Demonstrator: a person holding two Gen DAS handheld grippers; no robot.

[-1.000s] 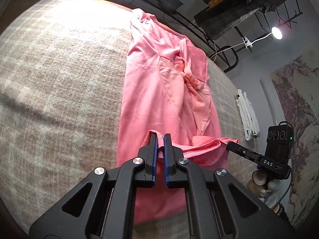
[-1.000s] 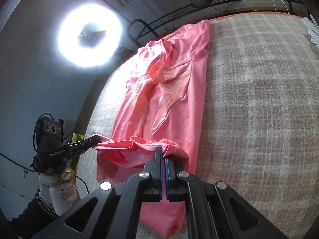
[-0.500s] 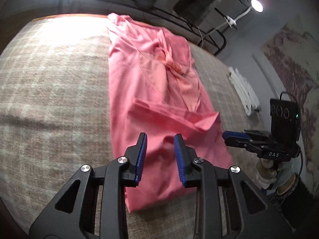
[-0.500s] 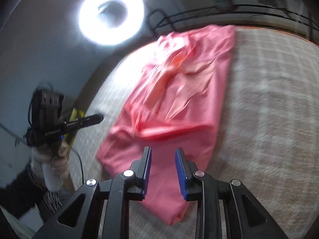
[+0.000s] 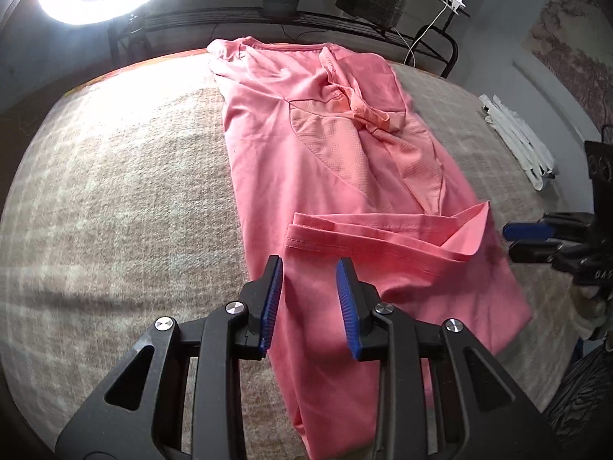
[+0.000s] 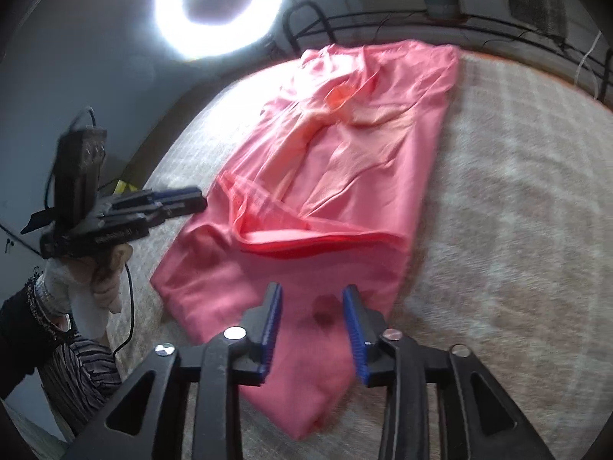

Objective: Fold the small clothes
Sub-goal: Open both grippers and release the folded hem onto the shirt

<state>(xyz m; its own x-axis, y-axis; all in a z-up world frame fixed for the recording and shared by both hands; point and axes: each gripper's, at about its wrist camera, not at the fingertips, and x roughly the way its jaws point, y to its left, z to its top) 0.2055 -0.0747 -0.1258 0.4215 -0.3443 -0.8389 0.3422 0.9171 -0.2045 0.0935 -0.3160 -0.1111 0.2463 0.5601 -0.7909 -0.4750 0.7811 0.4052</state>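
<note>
**A:** Pink shirt (image 5: 325,176) first: where is it?

**B:** It lies lengthwise on the plaid-covered table (image 5: 115,191), collar end at the far edge, under the ring light (image 6: 220,7). The bottom hem (image 5: 367,237) is now laid up over the body, a fold line across the near part.

**A:** So what has just changed?

**B:** A second ago I have that hem pinched in both tools and lifted. Now it's down. My left gripper (image 5: 309,303) has just been opening, and its blue pads stand apart with nothing between them, only flat cloth below. Same for my right gripper (image 6: 312,326): jaws have just been spreading, empty, hovering above the near end of the shirt.

**A:** Both let go, then?

**B:** Both released. In the right wrist view the left tool sits off the shirt's side edge, clear of the fabric.

**A:** And for the task?

**B:** I'd say the first bottom-up fold is placed. It's not tidy, though; the hem's right corner (image 5: 475,226) kicks up in a flap. The white bundle (image 5: 517,145) sits well apart at the table's side, untouched. Next, I judge, comes a smoothing pass or a second fold towards the collar.
</note>
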